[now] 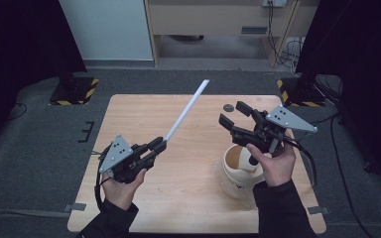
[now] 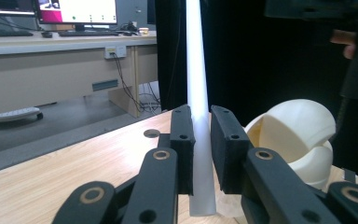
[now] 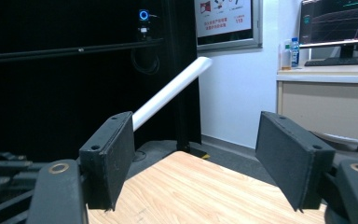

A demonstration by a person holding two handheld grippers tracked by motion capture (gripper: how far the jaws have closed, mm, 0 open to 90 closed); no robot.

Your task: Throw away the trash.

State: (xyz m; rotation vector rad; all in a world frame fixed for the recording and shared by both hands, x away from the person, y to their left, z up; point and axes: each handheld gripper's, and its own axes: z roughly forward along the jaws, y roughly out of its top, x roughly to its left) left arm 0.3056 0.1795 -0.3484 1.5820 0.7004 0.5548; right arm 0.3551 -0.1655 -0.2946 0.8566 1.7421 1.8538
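Note:
A long white tube [image 1: 187, 110] slants up and away over the wooden table [image 1: 188, 198]. My left gripper [image 1: 159, 144] is shut on its lower end. In the left gripper view the tube [image 2: 196, 70] stands upright between the two black pads of that gripper [image 2: 201, 114], which press on it from both sides. My right gripper [image 1: 232, 113] hovers above the table's right half with its jaws wide apart and nothing between them. From the right gripper [image 3: 196, 135] the tube [image 3: 168, 95] shows farther off, slanting up to the right.
A cream rounded container [image 1: 238, 173] with an open top sits on the table under the right hand, also seen as the cream container [image 2: 298, 133]. A small dark disc [image 1: 228, 107] lies near the far edge. Floor stands with striped bases [image 1: 74, 89] flank the table.

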